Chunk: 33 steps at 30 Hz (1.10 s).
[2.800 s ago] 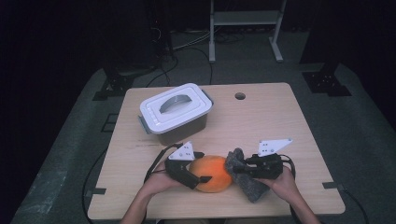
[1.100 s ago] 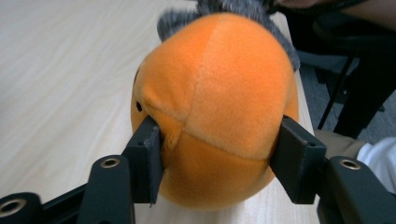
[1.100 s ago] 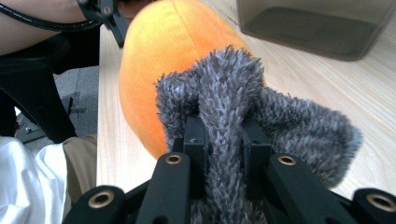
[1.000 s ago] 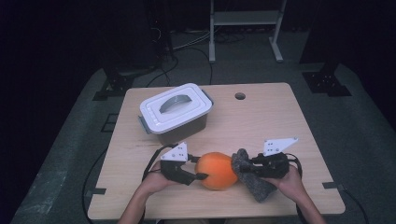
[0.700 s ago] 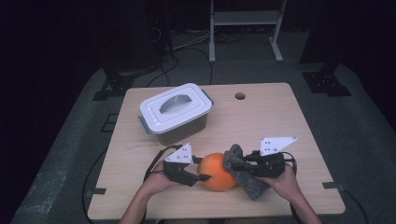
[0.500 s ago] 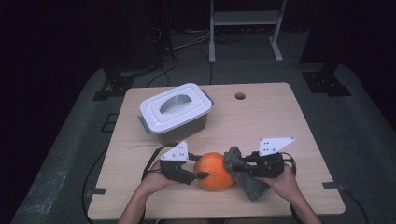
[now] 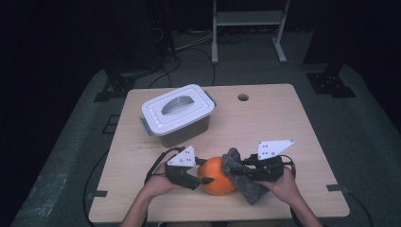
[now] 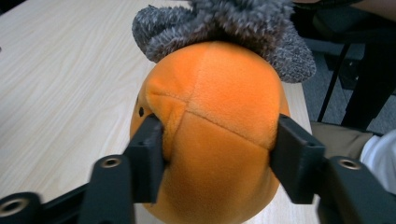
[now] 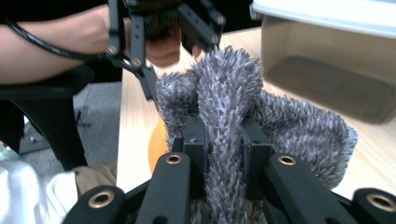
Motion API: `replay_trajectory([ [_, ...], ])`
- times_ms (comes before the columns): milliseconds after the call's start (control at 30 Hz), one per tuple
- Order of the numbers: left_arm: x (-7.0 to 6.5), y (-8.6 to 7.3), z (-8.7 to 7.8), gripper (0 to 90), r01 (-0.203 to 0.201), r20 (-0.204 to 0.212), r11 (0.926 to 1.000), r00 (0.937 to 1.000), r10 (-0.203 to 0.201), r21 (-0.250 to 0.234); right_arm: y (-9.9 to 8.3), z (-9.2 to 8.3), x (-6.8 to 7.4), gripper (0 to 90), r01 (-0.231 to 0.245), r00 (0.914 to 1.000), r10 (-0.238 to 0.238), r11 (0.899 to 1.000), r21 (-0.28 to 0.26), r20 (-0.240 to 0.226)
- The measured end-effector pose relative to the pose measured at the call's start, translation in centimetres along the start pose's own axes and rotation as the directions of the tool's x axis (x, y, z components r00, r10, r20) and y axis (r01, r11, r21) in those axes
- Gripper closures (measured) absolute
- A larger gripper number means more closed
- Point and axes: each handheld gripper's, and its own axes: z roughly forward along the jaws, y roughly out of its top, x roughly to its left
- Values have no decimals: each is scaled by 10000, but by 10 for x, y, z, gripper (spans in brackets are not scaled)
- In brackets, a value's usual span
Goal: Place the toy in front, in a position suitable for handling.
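Orange ball (image 8: 210,135) sat between our left gripper's (image 8: 215,149) jaws, which had just been opening yet touched it, while our right gripper (image 9: 223,140) clenched the cloth (image 9: 233,102) against it.

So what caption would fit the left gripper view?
Left gripper squeezing an orange plush, with a grey cloth draped on top.

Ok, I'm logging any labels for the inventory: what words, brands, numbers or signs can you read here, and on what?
None can be read.
Orange plush ball: no print, only seams and a small dark dot.
Grey fuzzy cloth: no tag that can be seen.
White-lidded container: no label that can be seen.
Grey plates on the left tool and right tool: only small holes, no text.
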Motion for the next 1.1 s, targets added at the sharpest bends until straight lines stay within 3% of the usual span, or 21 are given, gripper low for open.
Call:
replay_trajectory([
  [167,4,-3,2,182,349,28,9991,9994,-349,-248,-11,-4,-6,760,-261,9996,259,9994,244,60],
  [267,9,-10,5,163,784,162,9969,9968,-782,-96,-13,-7,-7,760,-319,9994,315,9991,285,124],
  [333,11,-14,8,212,1051,464,9940,9935,-1037,-298,-15,-9,-8,760,-360,9993,355,9989,287,152],
  [367,10,-15,8,306,980,468,9938,9943,-956,-518,-16,-11,-10,760,-451,9988,445,9984,344,182],
  [400,10,-15,8,343,980,468,9938,9943,-956,-518,-16,-11,-10,760,-451,9988,445,9984,344,182],
  [500,9,-12,5,399,817,312,9950,9963,-800,-579,-13,-13,-9,760,-378,9990,372,9989,264,236],
  [700,0,-1,4,446,185,96,9992,9998,-181,-347,6,-15,0,760,40,9998,-33,9992,-403,188],
  [767,1,-1,3,446,183,66,9994,9998,-181,-291,10,-11,3,760,302,9992,-297,9994,-190,270],
  [900,2,-4,3,443,290,202,9988,9994,-282,-407,2,-10,-2,759,50,9999,-50,10000,2,155],
  [1033,2,-2,8,336,459,194,9977,9988,-450,-491,-5,-12,-5,760,-126,9999,126,9998,132,48],
  [1100,3,-2,14,162,714,-25,9962,9974,-716,-493,-8,-12,-7,760,-164,9998,165,9997,172,-90],
])
